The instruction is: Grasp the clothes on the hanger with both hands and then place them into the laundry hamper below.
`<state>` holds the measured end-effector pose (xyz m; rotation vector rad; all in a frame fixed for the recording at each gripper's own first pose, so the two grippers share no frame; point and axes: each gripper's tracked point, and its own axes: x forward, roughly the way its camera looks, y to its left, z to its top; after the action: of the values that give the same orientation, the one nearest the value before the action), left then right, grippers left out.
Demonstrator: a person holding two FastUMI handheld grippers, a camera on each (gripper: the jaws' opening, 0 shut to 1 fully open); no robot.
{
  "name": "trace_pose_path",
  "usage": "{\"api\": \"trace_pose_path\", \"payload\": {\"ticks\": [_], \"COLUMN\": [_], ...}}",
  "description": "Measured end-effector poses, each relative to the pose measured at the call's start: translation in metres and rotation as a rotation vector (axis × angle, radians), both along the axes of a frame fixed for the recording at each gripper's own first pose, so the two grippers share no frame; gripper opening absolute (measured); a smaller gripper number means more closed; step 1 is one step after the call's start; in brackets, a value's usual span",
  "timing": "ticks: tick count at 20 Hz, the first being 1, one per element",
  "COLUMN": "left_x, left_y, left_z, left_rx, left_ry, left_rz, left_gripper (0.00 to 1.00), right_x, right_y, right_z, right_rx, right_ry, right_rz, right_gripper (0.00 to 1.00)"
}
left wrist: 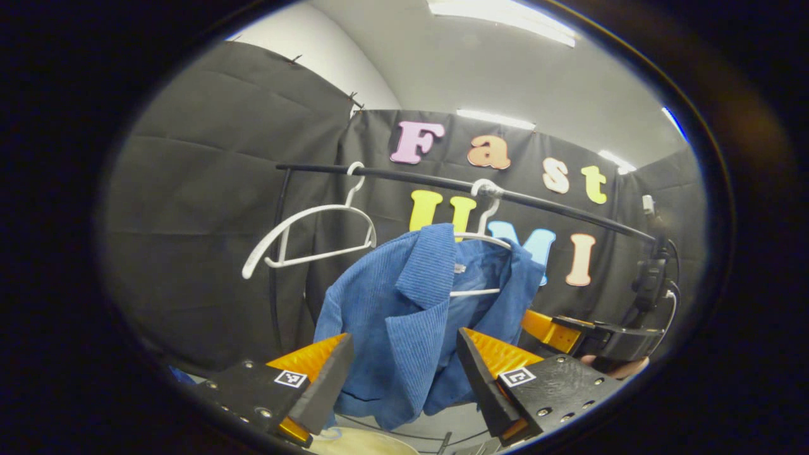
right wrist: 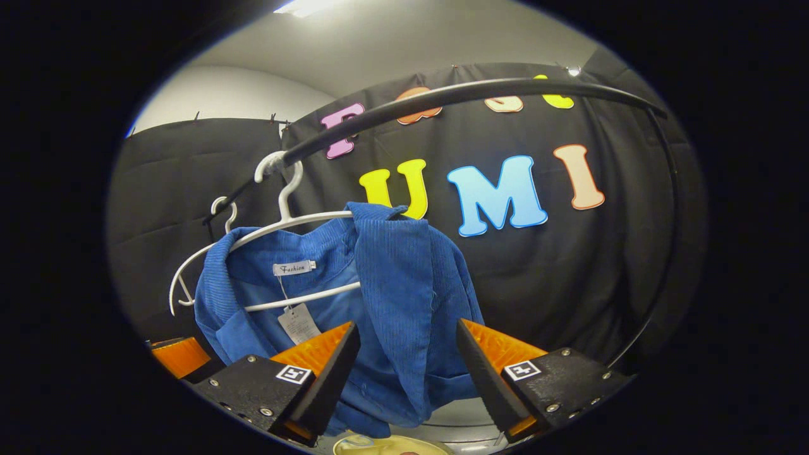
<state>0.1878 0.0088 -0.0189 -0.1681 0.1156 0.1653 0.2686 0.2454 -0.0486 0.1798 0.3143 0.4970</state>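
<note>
Both hand-held grippers are gaping wide. The left hand-held gripper (left wrist: 404, 379) is framing the jacket (left wrist: 404, 316), hanging on its hanger (left wrist: 483, 237) just ahead. The right hand-held gripper (right wrist: 407, 373) is framing the jacket's opposite edge. The hamper (right wrist: 392, 445) is sitting below.

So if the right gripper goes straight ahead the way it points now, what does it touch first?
Most likely the blue jacket: its front panel hangs straight ahead, in line with the gap between the open fingers of the right gripper. Depth is unclear, but nothing else seems to lie in between.
</note>
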Motion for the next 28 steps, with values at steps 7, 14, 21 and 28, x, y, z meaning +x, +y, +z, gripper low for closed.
{"api": "trace_pose_path", "payload": {"ticks": [7,14,21,28], "left_x": [0.046,0.079,0.085,0.083], "left_y": [-0.006,-0.001,0.006,-0.002], "left_z": [-0.019,-0.023,-0.03,-0.031], "left_rx": [-0.001,0.058,0.034,-0.05], "left_ry": [0.055,0.056,0.048,0.007], "left_rz": [0.047,0.126,0.171,0.102], "left_gripper": [0.93,0.94,0.82,0.18], "right_x": [0.035,0.054,0.062,0.047], "right_y": [0.022,0.04,0.045,0.052], "right_z": [-0.019,-0.025,-0.025,-0.023], "right_rx": [0.008,-0.007,0.0,-0.025], "right_ry": [0.013,-0.009,-0.025,-0.08], "right_rz": [0.057,0.137,0.18,0.209], "right_gripper": [0.91,0.95,0.83,0.2]}}
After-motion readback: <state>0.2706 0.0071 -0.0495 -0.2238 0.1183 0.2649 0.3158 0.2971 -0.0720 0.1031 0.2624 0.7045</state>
